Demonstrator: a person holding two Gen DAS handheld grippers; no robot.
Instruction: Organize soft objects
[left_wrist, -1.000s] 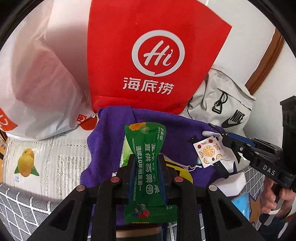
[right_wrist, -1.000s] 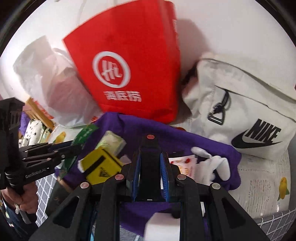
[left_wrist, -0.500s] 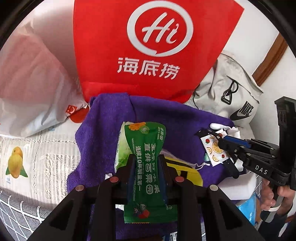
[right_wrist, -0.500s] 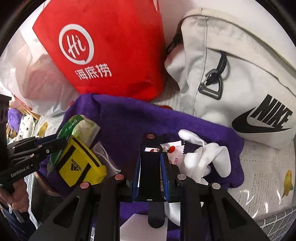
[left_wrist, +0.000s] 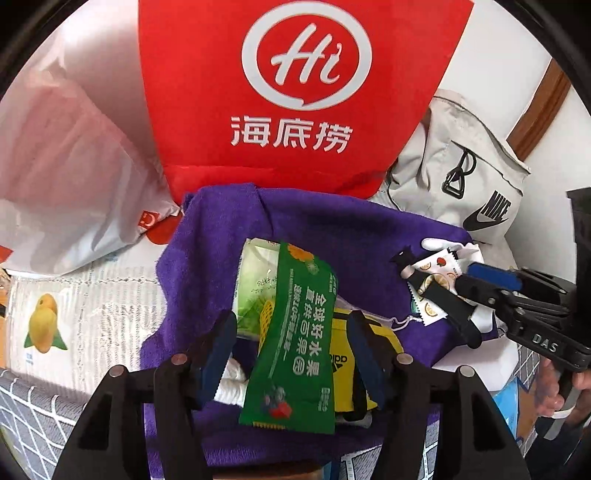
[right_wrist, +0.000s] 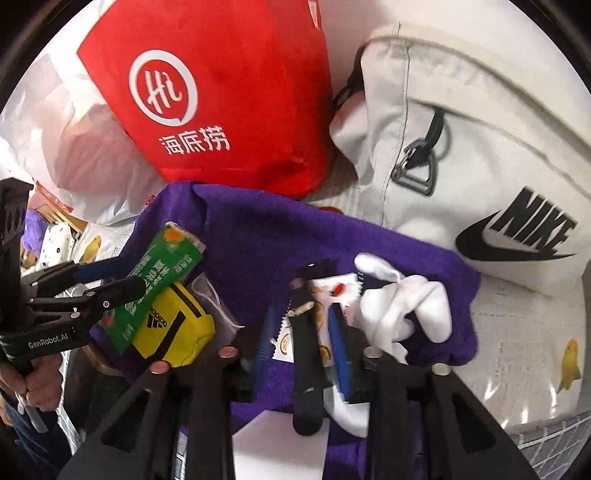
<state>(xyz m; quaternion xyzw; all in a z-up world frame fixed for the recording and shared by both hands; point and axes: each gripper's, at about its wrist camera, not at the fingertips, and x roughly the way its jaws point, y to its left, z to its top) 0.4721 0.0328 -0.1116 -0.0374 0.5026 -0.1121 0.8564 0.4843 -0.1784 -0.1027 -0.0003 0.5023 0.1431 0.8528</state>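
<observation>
My left gripper (left_wrist: 290, 325) is open, its jaws spread either side of a green snack packet (left_wrist: 295, 339) that tilts loose over a purple towel (left_wrist: 332, 229). Under it lie a pale green tissue pack (left_wrist: 255, 284) and a yellow Adidas pouch (left_wrist: 343, 354). My right gripper (right_wrist: 304, 317) has its jaws apart around a small white fruit-print sachet (right_wrist: 325, 295) and a black strap (right_wrist: 304, 354), beside a white sock (right_wrist: 410, 306). The left gripper also shows in the right wrist view (right_wrist: 122, 277), over the green packet (right_wrist: 155, 284) and yellow pouch (right_wrist: 173, 328).
A red Hi bag (left_wrist: 299, 88) stands behind the towel, a white plastic bag (left_wrist: 62, 155) to its left and a grey Nike bag (left_wrist: 469, 184) to its right. A lemon-print cover (left_wrist: 74, 314) lies on the left.
My left gripper has opened and let go of the green packet, which now leans tilted. My right gripper has opened too, with the fruit sachet loose between its jaws.
</observation>
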